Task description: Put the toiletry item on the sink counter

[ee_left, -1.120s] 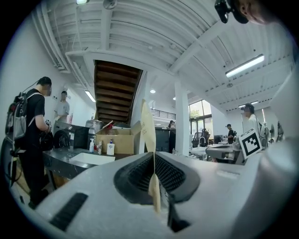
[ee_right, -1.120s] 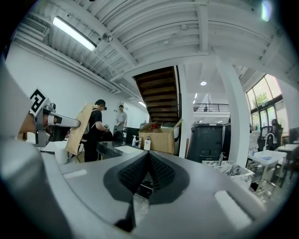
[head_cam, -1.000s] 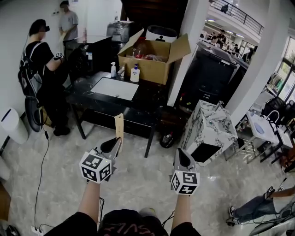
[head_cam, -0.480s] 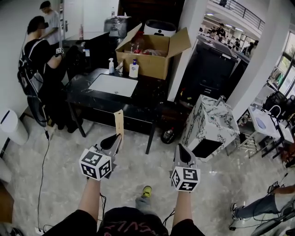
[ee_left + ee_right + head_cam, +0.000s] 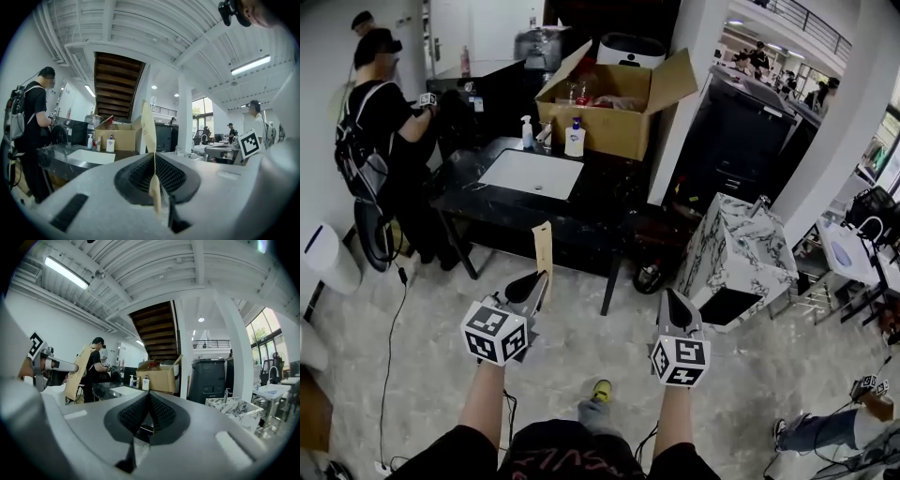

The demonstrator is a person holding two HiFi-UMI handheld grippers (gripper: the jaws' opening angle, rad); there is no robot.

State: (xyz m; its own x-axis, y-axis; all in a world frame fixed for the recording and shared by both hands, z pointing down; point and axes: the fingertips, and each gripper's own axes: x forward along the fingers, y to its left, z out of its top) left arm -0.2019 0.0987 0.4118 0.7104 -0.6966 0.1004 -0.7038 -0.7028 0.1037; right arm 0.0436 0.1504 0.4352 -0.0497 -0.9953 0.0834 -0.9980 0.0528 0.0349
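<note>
A flat tan paper packet [image 5: 544,256] stands upright between the jaws of my left gripper [image 5: 530,287], which is shut on its lower end; in the left gripper view the packet [image 5: 148,125] rises edge-on from the closed jaws. My right gripper [image 5: 670,306] is level with it to the right, jaws shut with nothing between them [image 5: 148,398]. The black sink counter [image 5: 478,203] with its white basin [image 5: 532,175] lies ahead across the floor, well beyond both grippers. From the right gripper view the packet [image 5: 78,372] shows at the left.
A spray bottle [image 5: 528,133] and a white pump bottle [image 5: 575,141] stand behind the basin, against an open cardboard box [image 5: 614,112]. A person with a backpack [image 5: 382,141] stands at the counter's left end. A marble-patterned cabinet [image 5: 736,255] stands right of the counter.
The counter has come slightly nearer and my foot shows stepping forward. Both grippers keep their pose, the packet still held. The second person at the back left has slipped toward the frame edge.
</note>
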